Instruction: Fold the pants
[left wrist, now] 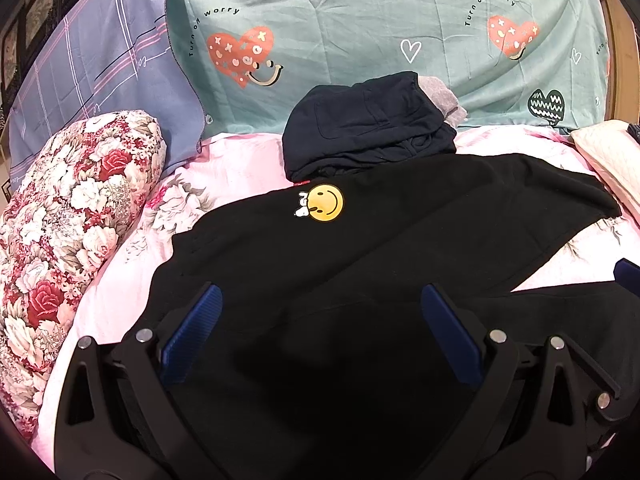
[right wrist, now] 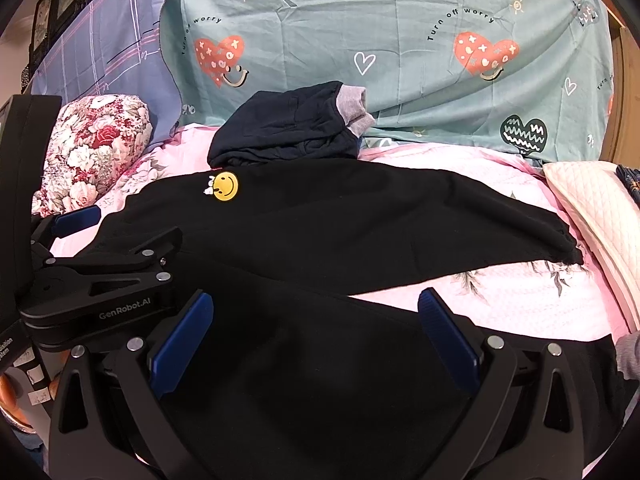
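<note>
Floral bolster (left wrist: pixel 68 216): lies at the far left of the bed, red and white roses.
Plaid sheet (left wrist: pixel 92 64): blue-violet, hangs behind the bolster.
Left tool (left wrist: pixel 320 312): its blue pads (left wrist: pixel 192 332) stand wide apart over the black cloth, clamping nothing; whether they touch the cloth cannot be told. In the right wrist view its black body reads "GenRobot.AI".
Pants (left wrist: pixel 360 240): black, spread flat on the pink floral bedspread (left wrist: pixel 240 156). Long axis runs left to right, waist toward the left, the two legs splaying toward the right; the far leg ends in a gathered cuff (right wrist: pixel 568 248) near the quilted pad.
Smiley patch (left wrist: pixel 326 203): yellow, with a small white figure beside it, on the upper left part of the pants.
Folded dark garment (left wrist: pixel 368 128): navy with a grey band, just behind the pants, its front edge touching them.
Teal sheet (left wrist: pixel 380 24): printed "Turn off worry" above red hearts.
Right tool (right wrist: pixel 316 316): pads spread wide over the near leg, gripping nothing.
Quilted pad (right wrist: pixel 592 208): pale pink, at the far right.
</note>
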Available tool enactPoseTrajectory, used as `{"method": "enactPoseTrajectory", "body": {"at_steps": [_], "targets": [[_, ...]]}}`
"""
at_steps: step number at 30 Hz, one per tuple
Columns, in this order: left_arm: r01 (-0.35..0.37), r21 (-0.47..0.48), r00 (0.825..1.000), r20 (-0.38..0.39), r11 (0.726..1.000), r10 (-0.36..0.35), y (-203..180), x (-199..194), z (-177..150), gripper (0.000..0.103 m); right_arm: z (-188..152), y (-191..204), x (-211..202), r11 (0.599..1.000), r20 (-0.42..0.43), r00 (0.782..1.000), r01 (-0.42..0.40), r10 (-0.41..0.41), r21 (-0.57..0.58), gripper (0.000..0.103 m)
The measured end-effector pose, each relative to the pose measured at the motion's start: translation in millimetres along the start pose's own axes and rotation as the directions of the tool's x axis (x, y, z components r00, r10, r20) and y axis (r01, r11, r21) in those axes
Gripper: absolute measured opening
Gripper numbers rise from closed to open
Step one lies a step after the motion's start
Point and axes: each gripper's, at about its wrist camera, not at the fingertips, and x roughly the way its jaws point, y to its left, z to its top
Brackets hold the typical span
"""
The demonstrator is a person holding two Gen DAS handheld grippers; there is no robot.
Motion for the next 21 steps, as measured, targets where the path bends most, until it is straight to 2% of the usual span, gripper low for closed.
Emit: {"method": "enactPoseTrajectory", "body": {"at_steps": [12, 21], "targets": [[-0.004, 0.01, 1.0, -0.004, 1.0, 0.004, -2.4, 2.2, -0.9, 0.101, 1.1, -5.7, 2.5, 0.999, -0.02, 0.999, 0.045, -0.045, 0.019, 0.102], [-0.005, 0.01, 1.0, -0.006, 1.0, 0.005, -3.2, 3.1, -1.4, 0.101, -0.1, -7.1, 5.1, 0.999, -0.033, 0.998, 0.048, -0.047, 0.027, 0.102]]}}
